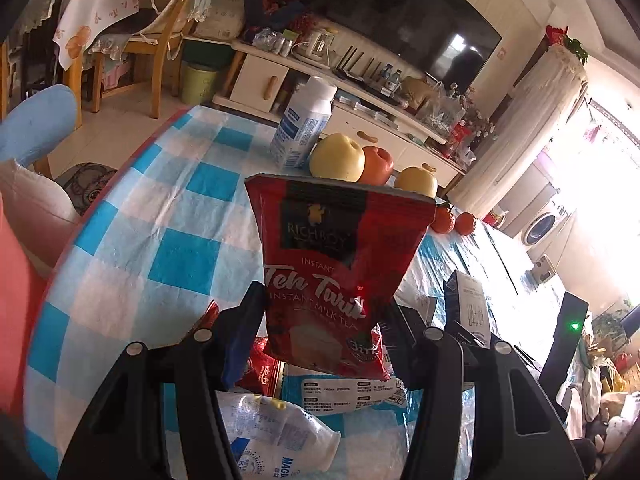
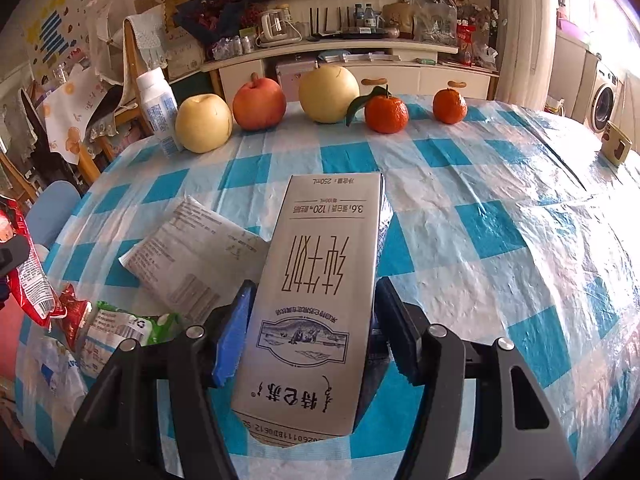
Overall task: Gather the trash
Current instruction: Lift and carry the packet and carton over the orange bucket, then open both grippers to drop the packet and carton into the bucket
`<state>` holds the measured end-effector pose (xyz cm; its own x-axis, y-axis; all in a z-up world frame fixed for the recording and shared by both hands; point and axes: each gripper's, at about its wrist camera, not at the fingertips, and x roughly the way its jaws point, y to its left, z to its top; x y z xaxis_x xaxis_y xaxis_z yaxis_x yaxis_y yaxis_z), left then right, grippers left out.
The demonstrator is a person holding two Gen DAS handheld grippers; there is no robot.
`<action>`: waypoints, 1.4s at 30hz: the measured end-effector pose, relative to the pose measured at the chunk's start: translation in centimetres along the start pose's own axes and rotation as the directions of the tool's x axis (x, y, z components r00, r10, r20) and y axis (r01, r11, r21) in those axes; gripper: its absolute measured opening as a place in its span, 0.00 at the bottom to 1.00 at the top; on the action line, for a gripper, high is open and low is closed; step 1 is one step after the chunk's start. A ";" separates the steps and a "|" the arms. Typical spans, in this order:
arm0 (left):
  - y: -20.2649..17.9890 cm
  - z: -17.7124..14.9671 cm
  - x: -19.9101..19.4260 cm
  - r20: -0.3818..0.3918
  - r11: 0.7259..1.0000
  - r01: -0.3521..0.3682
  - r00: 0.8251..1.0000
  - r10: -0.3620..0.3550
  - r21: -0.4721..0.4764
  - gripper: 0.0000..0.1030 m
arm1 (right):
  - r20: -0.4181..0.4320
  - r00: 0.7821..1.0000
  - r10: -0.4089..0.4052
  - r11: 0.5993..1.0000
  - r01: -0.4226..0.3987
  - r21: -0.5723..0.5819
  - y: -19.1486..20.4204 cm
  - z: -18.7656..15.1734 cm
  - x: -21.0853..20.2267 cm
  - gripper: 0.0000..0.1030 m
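Left wrist view: the left gripper [image 1: 320, 320] has the red milk-tea packet [image 1: 336, 272] pinched by its lower part between the 2 fingers [image 1: 244, 320], partly closed on it, and the packet stands up off the blue-and-white checked desk [image 1: 160, 216]. Under it lie more wrappers: a red sachet [image 1: 264, 372], a white printed pouch [image 1: 344, 394] and a crumpled clear-white bag [image 1: 276, 428]. Beyond the packet sit a white bottle [image 1: 304, 120], 2 yellow pears [image 1: 338, 156] with a red apple [image 1: 376, 164] between them, and 2 mandarins [image 1: 454, 222].

Over to the right wrist view: the right gripper [image 2: 312, 328] straddles a grey milk carton [image 2: 316, 288], print upside down, lying lengthwise between the fingers [image 2: 232, 336]. The left pad is against the carton's edge; on the right I cannot tell whether the pad touches, so a firm grip is not certain. The carton rests on the desk, overlapping a white pouch [image 2: 196, 256] on its left. Further left, a green-and-white wrapper [image 2: 120, 328] and the red packet at the frame's edge. No earlier picture is on hand.
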<state>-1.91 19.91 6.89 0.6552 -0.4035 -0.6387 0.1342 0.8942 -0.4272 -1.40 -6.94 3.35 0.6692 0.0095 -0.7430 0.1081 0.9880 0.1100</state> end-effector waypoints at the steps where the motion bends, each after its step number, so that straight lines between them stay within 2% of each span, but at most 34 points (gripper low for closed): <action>1: 0.1 0.1 -0.3 0.005 1.000 0.002 1.000 -0.002 -0.002 0.55 | 0.011 1.000 0.004 1.000 -0.004 -0.002 0.3 0.1 -0.4 0.60; 7: 1.8 0.6 -2.4 0.049 1.000 -0.004 0.999 0.005 -0.013 0.55 | 0.058 0.995 0.076 0.997 -0.075 -0.019 3.0 1.2 -2.7 0.60; 14: 4.7 1.3 -5.8 0.103 0.998 -0.028 0.994 0.033 -0.048 0.55 | 0.066 0.974 0.216 0.974 -0.210 -0.081 7.9 1.8 -5.1 0.60; 19: 7.7 1.7 -8.5 0.149 0.992 -0.099 0.983 0.110 -0.076 0.55 | 0.045 0.952 0.303 0.946 -0.294 -0.140 12.1 1.7 -6.4 0.60; 23: 11.0 2.1 -11.2 0.190 0.978 -0.152 0.965 0.178 -0.145 0.55 | 0.006 0.922 0.388 0.905 -0.379 -0.192 17.0 1.4 -7.3 0.60; 27: 15.1 2.2 -13.4 0.211 0.944 -0.223 0.938 0.276 -0.243 0.55 | -0.046 0.880 0.473 0.846 -0.468 -0.257 22.8 0.9 -8.1 0.60; 30: 18.3 2.0 -14.9 0.209 0.901 -0.296 0.905 0.371 -0.317 0.55 | -0.090 0.847 0.524 0.794 -0.524 -0.308 27.5 0.5 -8.6 0.60; 32: 20.1 1.8 -15.6 0.202 0.876 -0.320 0.890 0.408 -0.361 0.55 | -0.120 0.824 0.553 0.761 -0.559 -0.330 30.3 0.3 -8.8 0.60; 37: 23.9 1.5 -16.3 0.170 0.823 -0.346 0.872 0.460 -0.452 0.55 | -0.181 0.781 0.597 0.700 -0.618 -0.358 36.6 -0.2 -8.5 0.60; 40: 25.5 1.3 -16.3 0.154 0.800 -0.342 0.871 0.467 -0.493 0.55 | -0.198 0.772 0.604 0.681 -0.629 -0.376 39.3 -0.4 -8.1 0.61; 42: 26.8 0.9 -16.4 0.138 0.769 -0.343 0.865 0.482 -0.539 0.59 | -0.208 0.774 0.599 0.679 -0.628 -0.380 40.5 -0.7 -7.4 0.61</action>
<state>-8.41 50.69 6.54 0.7342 0.1088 -0.6701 -0.5220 0.7217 -0.4547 -2.52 33.10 12.82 0.4295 0.6307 -0.6463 -0.6261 0.7237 0.2902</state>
